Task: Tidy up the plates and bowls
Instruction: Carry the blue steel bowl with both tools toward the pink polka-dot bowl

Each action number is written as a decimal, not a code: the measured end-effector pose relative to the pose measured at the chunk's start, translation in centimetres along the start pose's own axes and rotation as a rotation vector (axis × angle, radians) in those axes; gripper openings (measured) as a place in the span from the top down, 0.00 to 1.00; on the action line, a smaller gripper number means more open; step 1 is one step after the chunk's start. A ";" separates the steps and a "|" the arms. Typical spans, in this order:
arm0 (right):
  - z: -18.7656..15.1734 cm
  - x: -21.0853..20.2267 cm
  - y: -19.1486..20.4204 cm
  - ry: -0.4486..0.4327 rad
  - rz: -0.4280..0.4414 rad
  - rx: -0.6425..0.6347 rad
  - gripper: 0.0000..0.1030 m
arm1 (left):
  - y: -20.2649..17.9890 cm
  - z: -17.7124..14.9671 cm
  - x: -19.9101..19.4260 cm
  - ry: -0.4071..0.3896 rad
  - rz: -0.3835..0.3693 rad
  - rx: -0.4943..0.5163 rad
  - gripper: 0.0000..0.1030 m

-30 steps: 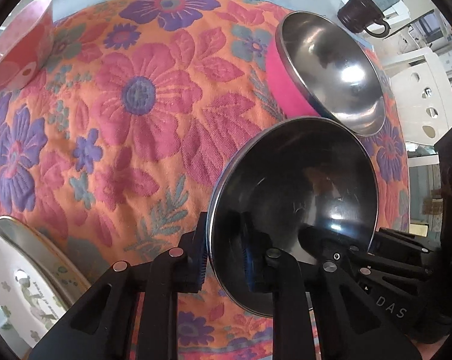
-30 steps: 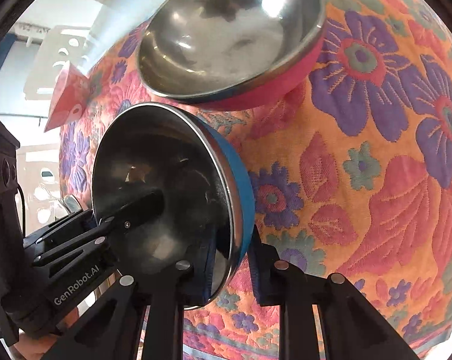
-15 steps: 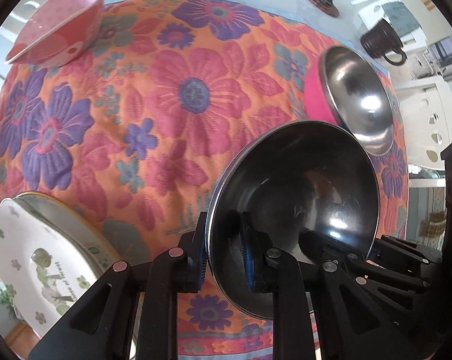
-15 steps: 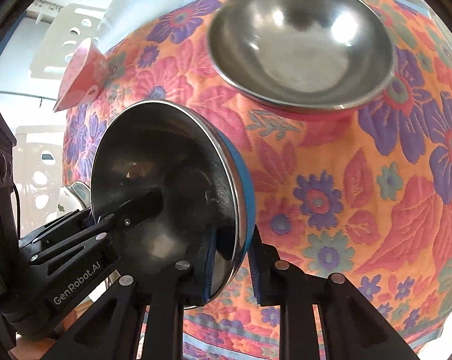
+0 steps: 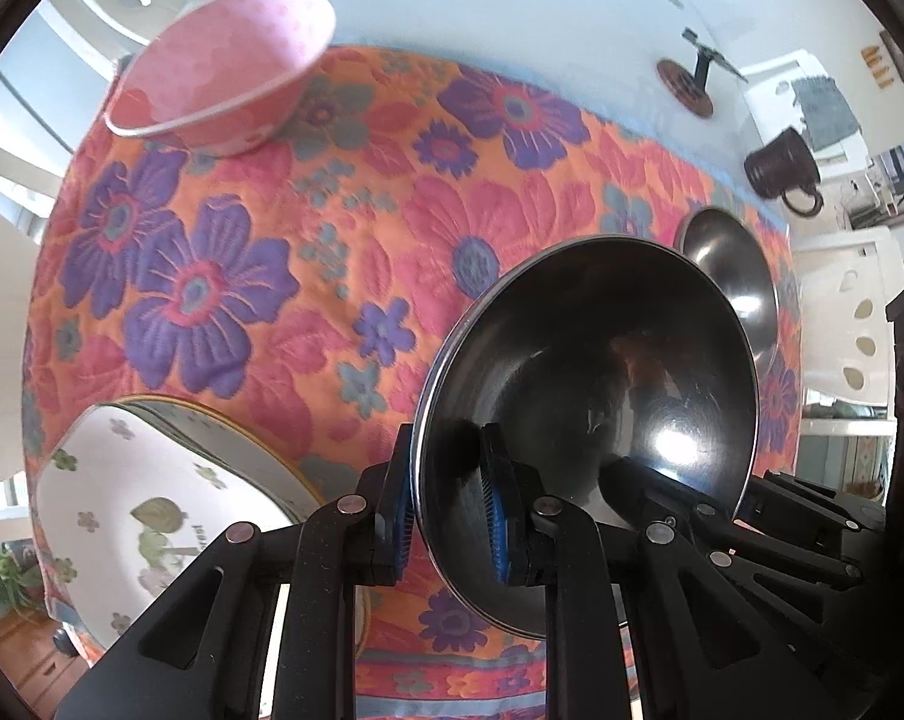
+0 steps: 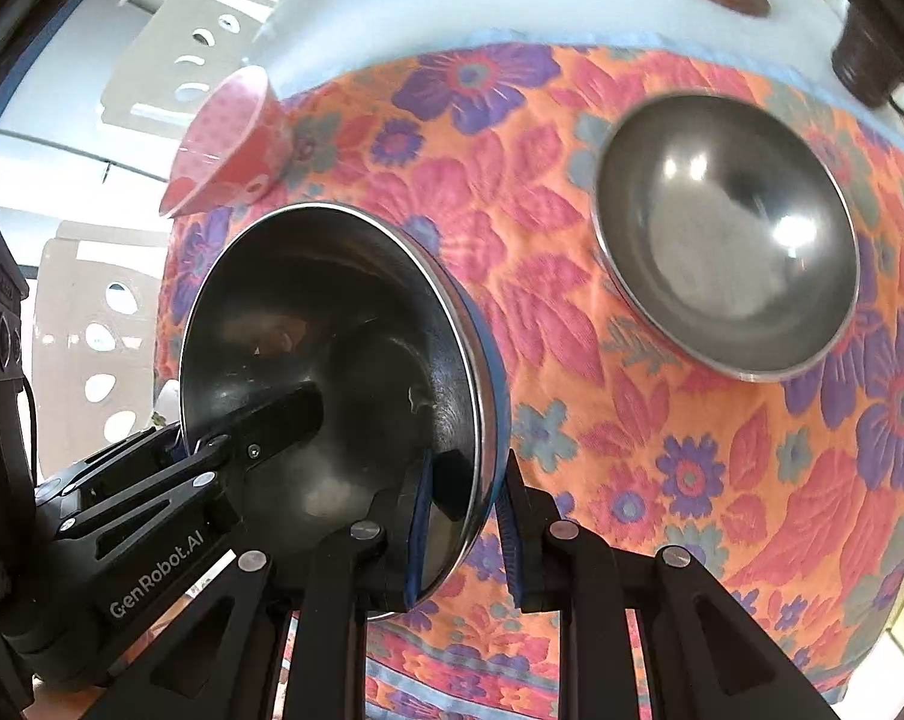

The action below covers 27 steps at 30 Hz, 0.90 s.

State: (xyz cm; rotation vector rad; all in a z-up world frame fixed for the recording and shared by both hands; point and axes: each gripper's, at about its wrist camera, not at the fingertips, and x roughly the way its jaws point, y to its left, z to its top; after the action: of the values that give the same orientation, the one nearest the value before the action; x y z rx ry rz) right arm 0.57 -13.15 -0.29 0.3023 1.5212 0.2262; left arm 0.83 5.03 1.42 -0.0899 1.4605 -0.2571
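Steel bowl [image 5: 590, 420] with a blue outer wall is held off the cloth, rim tilted, by both tools at once. Left hand-held gripper [image 5: 449, 519] pinches the bowl's near-left rim: one blue-ribbed pad inside the bowl, the other pressed on the outer wall. Right hand-held gripper [image 6: 461, 531] pinches the opposite rim in the same way, one pad inside, one outside against the blue wall; in the left wrist view its black fingers reach into the bowl from the lower right. Under the bowl lies a floral tablecloth [image 5: 308, 276], orange with pink and purple flowers, covering the counter [image 5: 512, 6]. Near the left gripper, at the cloth's near-left corner, sits a white plate [image 5: 146, 516] with a green leaf print and a yellow edge; it appears to be stacked on another plate, though I cannot tell for certain. Farther out to the right rests a second steel bowl [image 6: 728, 234], upright on the cloth, well apart from the held one. At the far-left edge of the cloth stands a pink bowl [image 5: 224, 66]. Beyond the cloth, on bare counter, a dark mug [image 5: 779, 168] and a small round-based stand [image 5: 695, 75].
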 end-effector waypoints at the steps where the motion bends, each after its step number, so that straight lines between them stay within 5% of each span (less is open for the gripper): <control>1: 0.2 0.0 0.4 -0.002 -0.001 -0.007 0.81 | 0.1 0.1 -0.2 -0.005 -0.001 -0.004 0.84; 27: 7.2 -3.4 9.3 -0.070 -0.039 -0.207 0.80 | 5.3 5.4 -6.3 -0.136 -0.021 -0.130 0.84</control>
State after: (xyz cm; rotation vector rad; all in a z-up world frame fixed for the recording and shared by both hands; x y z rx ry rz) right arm 8.01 -5.92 6.20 0.1152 1.4197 0.3358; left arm 6.26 11.10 6.99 -0.2243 1.3403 -0.1700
